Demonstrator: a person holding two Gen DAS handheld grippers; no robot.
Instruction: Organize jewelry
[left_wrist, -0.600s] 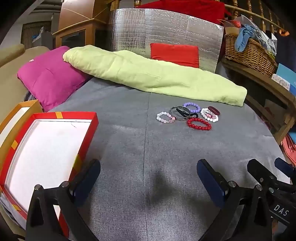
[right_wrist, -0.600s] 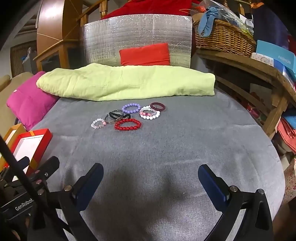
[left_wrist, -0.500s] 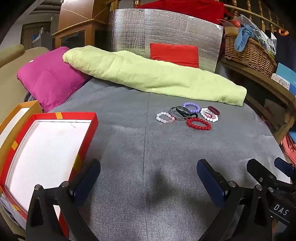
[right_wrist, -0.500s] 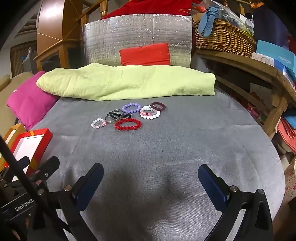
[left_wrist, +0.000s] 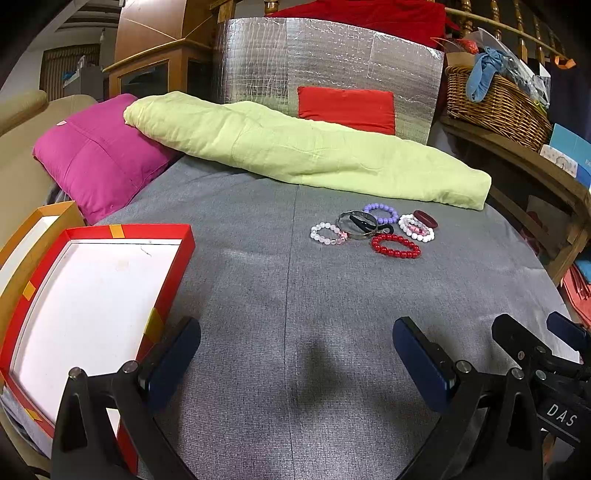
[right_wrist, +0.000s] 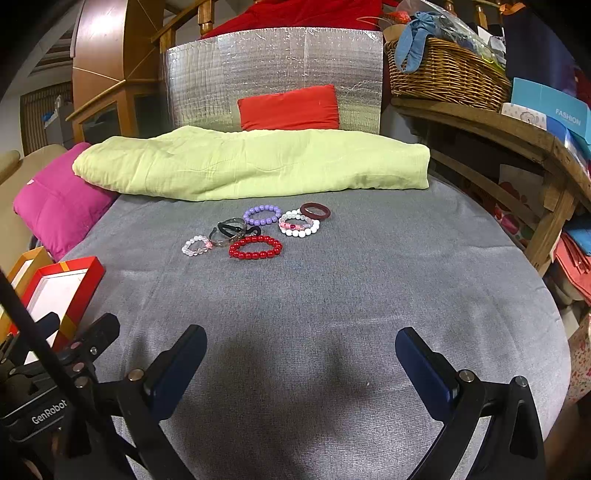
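Note:
Several bracelets lie in a cluster on the grey cloth: a red bead bracelet (left_wrist: 395, 246) (right_wrist: 255, 247), a purple one (left_wrist: 381, 213) (right_wrist: 262, 215), a pale pink one (left_wrist: 328, 233) (right_wrist: 197, 245), a white-and-pink one (left_wrist: 416, 227) (right_wrist: 298, 223), a dark red bangle (left_wrist: 425, 219) (right_wrist: 314, 211) and a metal bangle with a black band (left_wrist: 357, 223) (right_wrist: 228, 231). A red box with a white inside (left_wrist: 168, 273) (right_wrist: 90, 275) sits at the left. My left gripper (left_wrist: 296, 362) and right gripper (right_wrist: 300, 363) are open and empty, well short of the bracelets.
A light green folded quilt (left_wrist: 303, 151) (right_wrist: 251, 162) lies behind the bracelets, with a pink cushion (left_wrist: 96, 155) at the left and a silver panel (right_wrist: 273, 77) behind. A wicker basket (right_wrist: 443, 74) stands on a wooden shelf at the right. An orange box (left_wrist: 44, 218) lies beside the red box.

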